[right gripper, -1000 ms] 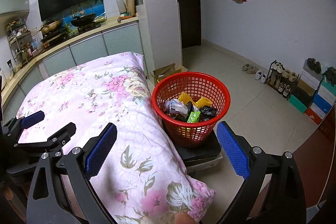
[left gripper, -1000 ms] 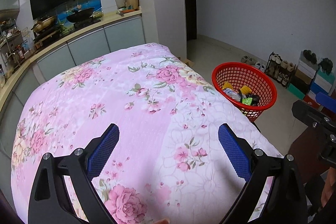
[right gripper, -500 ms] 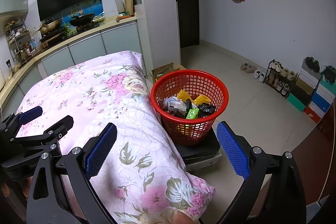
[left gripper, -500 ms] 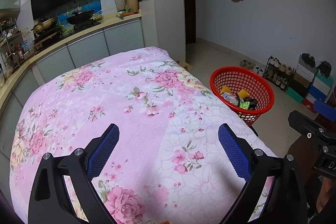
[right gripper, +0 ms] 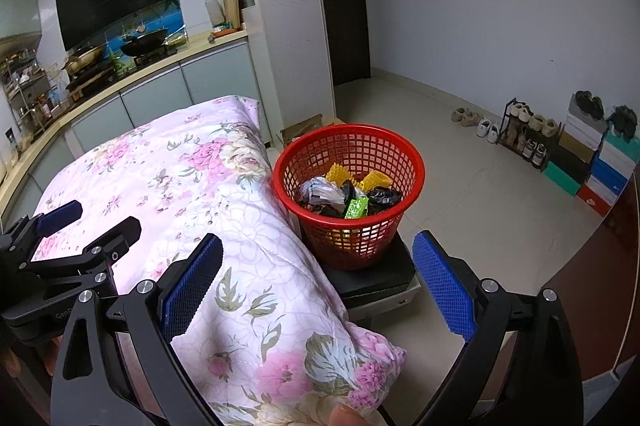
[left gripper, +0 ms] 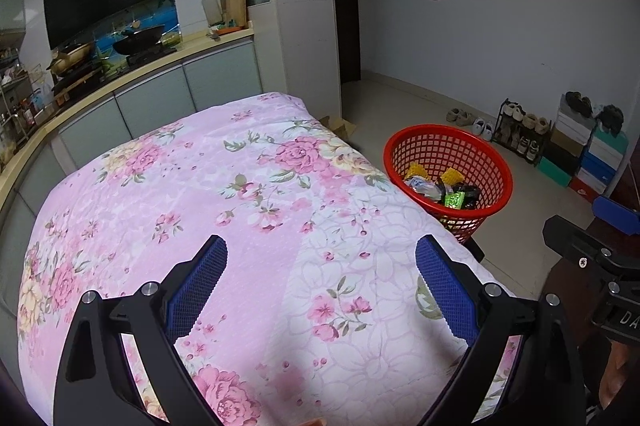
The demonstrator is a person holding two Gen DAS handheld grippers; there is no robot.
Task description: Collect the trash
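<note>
Left tool (left gripper: 320,268): fingers spread wide, nothing between them; held above the quilt (left gripper: 224,194).
Right tool (right gripper: 316,266): fingers spread wide, empty; aimed past the quilt's corner toward the basket (right gripper: 348,146).
Basket: red mesh, upright on a dark platform (right gripper: 372,276) on the floor, just beside the quilt's right edge.
Trash (right gripper: 344,196): wrappers and crumpled bags (white, black, green, yellow) lie inside the basket, near its bottom.
Quilt surface: no loose trash visible on it in either view.
Change over the last second: in both views the basket sits smaller and farther up the frame, and more quilt shows beyond the fingers; both tools have pulled back and up, away from the basket. Finger spread is unchanged.
Meaning for the task: the retreat with empty tools, together with a bare quilt, suggests the last drop is done and collection is at or near completion.
Next move (judgement): scan the floor and the quilt's hidden far edge for leftover pieces; otherwise hold.
Risk: low; basket is stable and clear of both tools.
</note>
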